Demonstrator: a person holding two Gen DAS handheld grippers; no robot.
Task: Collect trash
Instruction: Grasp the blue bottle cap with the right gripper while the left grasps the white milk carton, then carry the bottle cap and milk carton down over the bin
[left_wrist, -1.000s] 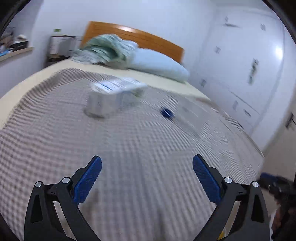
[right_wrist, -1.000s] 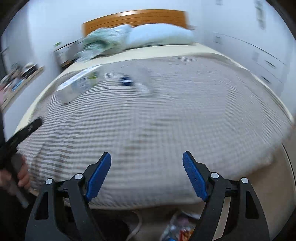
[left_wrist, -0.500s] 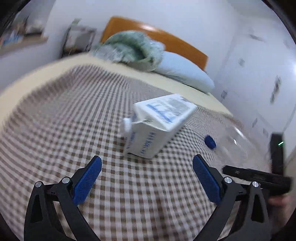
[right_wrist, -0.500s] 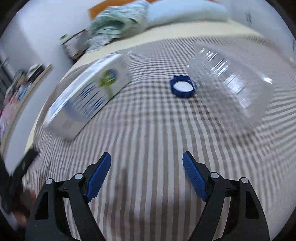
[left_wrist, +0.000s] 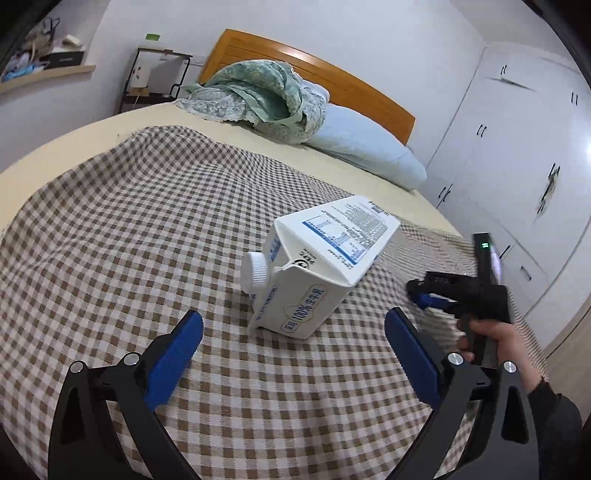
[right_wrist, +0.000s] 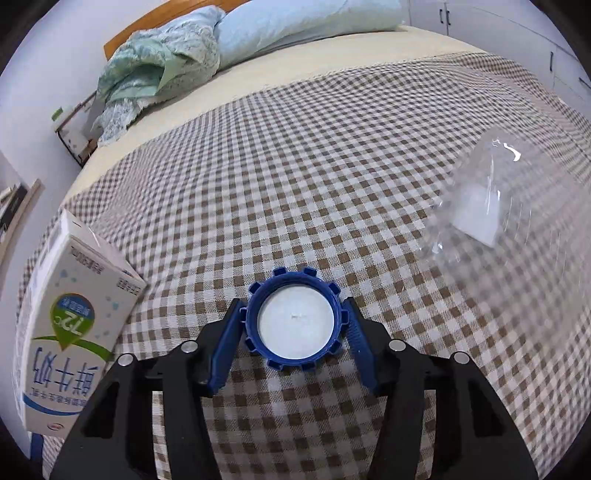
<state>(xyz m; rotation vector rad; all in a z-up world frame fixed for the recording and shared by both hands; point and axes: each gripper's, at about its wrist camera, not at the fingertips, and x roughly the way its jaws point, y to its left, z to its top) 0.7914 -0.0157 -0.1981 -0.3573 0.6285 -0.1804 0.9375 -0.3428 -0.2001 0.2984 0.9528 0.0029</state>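
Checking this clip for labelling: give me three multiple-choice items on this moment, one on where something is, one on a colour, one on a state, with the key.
1. Where does the blue cap lie?
A. on top of the milk carton
B. between the pads of the right gripper, on the checked cloth
C. on the pillow

2. What colour is the screw cap on the milk carton?
A. white
B. red
C. green

3. How does the milk carton stand?
A. upright
B. crushed flat
C. tipped on its side

Key:
1 B, the right wrist view shows the cap framed by the two blue pads, whose jaws are closing on it.
2 A, the left wrist view shows a white cap at the carton's near end.
3 C, its long side rests on the cloth, ahead of the open left gripper.
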